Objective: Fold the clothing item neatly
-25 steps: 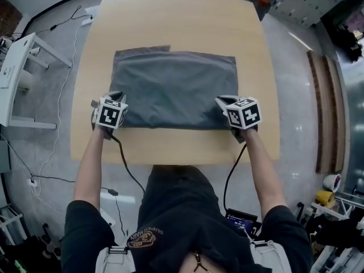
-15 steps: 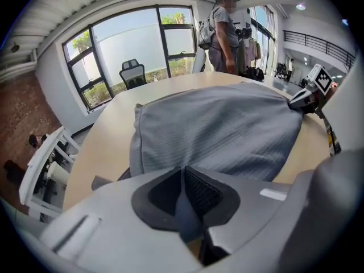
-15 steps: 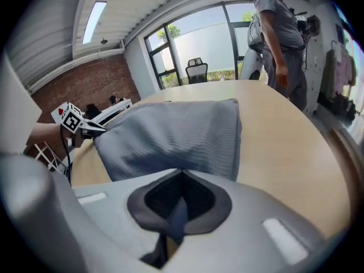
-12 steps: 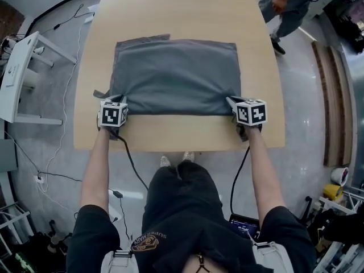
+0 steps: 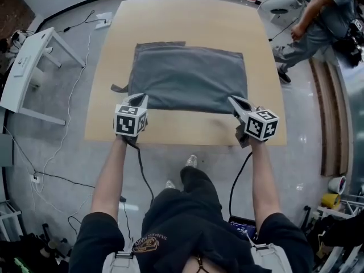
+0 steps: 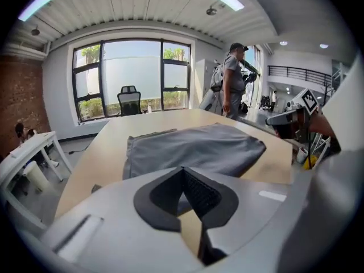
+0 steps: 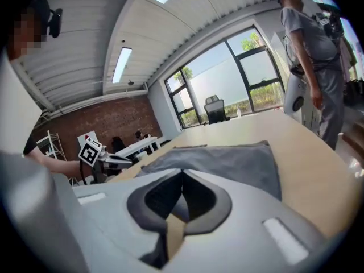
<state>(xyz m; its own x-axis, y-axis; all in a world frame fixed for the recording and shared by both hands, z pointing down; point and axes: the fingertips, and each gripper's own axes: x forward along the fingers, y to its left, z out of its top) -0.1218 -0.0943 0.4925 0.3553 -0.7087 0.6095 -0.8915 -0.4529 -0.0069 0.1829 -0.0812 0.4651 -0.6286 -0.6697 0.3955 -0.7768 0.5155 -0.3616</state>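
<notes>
Lying flat on the table, the grey garment runs its long axis along the near edge. The left gripper and right gripper hang at its near corners, equally close, with the cloth just ahead. The left jaws have just been closing, and both pairs are now clenched on nothing.

1. This is looking like an open-plan office doubling as a test lab: a broad wooden counter is standing alone on a polished grey floor.
2. Tall black-framed windows are letting in daylight behind an office chair.
3. A brick wall, ceiling strip lights and a mezzanine railing are giving it a loft look.
4. Loose cables are trailing across the floor near a white side table off the counter's left edge.
5. A person is standing off the counter's far right corner.
</notes>
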